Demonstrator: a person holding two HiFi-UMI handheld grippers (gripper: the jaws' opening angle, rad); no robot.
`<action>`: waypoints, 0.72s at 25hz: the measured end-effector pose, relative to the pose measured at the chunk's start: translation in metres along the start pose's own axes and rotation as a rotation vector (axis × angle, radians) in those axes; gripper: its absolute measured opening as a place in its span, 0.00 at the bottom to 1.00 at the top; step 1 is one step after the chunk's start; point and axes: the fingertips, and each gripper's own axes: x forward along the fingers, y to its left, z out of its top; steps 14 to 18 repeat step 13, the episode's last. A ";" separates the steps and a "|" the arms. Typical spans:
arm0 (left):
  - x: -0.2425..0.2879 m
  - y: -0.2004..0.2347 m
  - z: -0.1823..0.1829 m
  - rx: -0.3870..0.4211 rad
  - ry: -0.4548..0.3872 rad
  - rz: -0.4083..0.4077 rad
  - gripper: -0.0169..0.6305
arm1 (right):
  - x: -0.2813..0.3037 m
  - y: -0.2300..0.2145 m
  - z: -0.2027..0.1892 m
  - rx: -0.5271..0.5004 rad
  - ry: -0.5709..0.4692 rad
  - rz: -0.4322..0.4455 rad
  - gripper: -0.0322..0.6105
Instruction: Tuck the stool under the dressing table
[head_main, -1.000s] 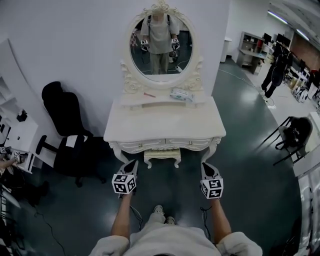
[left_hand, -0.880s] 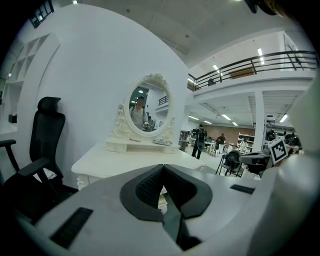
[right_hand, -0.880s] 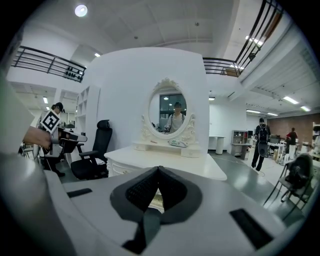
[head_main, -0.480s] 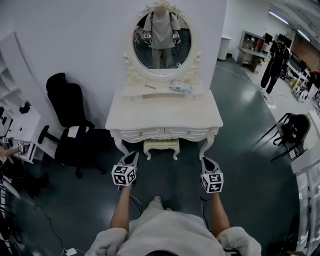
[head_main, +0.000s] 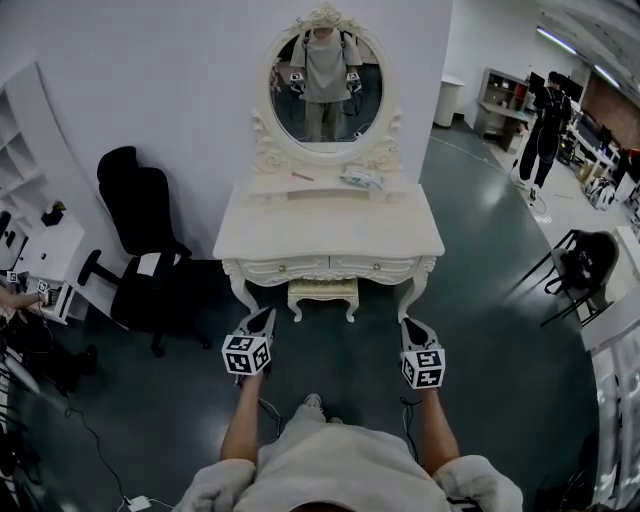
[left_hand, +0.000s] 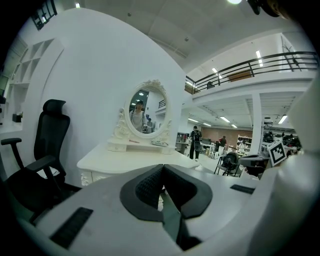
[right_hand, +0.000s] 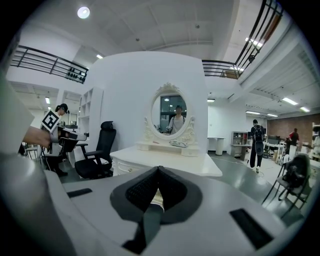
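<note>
Under the dressing table, between its front legs, the stool sits tucked in, just as it did half a second earlier. The left gripper and right gripper hang in front of the table without touching it, each with its jaws pressed together on nothing. Compared with a second ago, the person has drawn back a little, so the table and its oval mirror look slightly farther off. A black office chair stands at the table's left.
</note>
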 end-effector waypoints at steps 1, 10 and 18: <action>-0.001 0.000 0.000 -0.001 -0.002 -0.001 0.05 | -0.001 0.000 0.000 -0.001 -0.003 -0.002 0.05; -0.001 0.000 -0.003 -0.005 -0.004 -0.006 0.05 | -0.002 0.002 0.000 -0.006 -0.004 -0.003 0.05; -0.001 0.000 -0.002 -0.002 -0.004 -0.009 0.05 | -0.002 0.003 0.000 -0.007 -0.003 -0.001 0.05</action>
